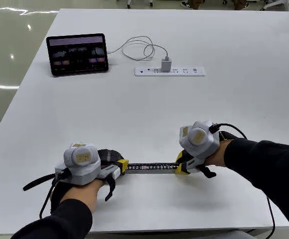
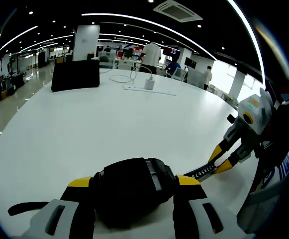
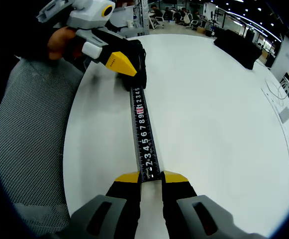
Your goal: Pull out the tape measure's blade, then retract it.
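Observation:
A black tape measure case (image 1: 109, 157) (image 2: 129, 191) (image 3: 137, 62) rests on the white table near the front edge. My left gripper (image 1: 120, 167) (image 2: 134, 181) is shut on the case, its yellow-tipped fingers on both sides of it. The black blade (image 1: 151, 167) (image 3: 143, 134) (image 2: 204, 172) with white numbers runs out flat to the right. My right gripper (image 1: 180, 166) (image 3: 151, 176) is shut on the blade's end. About fourteen centimetres of blade show between the two grippers. A black strap (image 1: 37, 181) trails left of the case.
A tablet (image 1: 77, 53) stands at the far left of the table. A white power strip (image 1: 170, 71) with a charger and coiled white cable (image 1: 139, 47) lies behind the middle. The table's front edge (image 1: 174, 230) is close below the grippers.

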Demonstrator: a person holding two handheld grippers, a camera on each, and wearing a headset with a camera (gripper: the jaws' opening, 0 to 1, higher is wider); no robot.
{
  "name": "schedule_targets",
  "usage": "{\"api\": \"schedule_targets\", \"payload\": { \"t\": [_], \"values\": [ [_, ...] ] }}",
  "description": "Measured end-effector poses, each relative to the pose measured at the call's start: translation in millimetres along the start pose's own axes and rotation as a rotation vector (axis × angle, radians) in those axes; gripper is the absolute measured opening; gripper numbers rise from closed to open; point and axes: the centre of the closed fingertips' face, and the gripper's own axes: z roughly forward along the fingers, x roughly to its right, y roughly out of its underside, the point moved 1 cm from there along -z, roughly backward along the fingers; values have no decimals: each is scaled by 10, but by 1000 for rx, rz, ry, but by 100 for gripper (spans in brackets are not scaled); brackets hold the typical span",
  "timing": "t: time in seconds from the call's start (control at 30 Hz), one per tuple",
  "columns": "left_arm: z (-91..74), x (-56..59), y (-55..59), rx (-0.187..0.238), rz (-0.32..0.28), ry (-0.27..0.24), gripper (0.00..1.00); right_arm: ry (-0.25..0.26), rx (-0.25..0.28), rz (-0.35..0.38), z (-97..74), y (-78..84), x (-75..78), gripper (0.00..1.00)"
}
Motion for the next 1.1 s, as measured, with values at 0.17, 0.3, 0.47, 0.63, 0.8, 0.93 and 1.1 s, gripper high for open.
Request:
{"api": "schedule_targets", "payload": {
  "t": [0.17, 0.3, 0.47, 0.63, 0.8, 0.93, 1.1],
  "values": [
    [0, -1, 1, 0, 1, 1, 59, 0, 5, 4, 11, -16, -5, 11],
    [3, -2, 2, 0, 2, 3, 59, -1, 9, 4, 20, -33, -10, 11],
    [8, -3, 1, -1, 4, 4, 59, 0, 10, 1, 33, -48, -12, 11],
    [5, -1, 0, -2, 3, 4, 59, 1, 17, 7, 45, -67, -16, 11],
    [5, 0, -2, -2, 3, 3, 59, 2, 17, 2, 51, -85, -25, 11],
    [7, -2, -1, -1, 3, 3, 59, 1, 21, 2, 57, -98, -30, 11],
    [8, -1, -2, -1, 3, 4, 59, -14, 37, 7, 67, -118, -26, 11]
  ]
}}
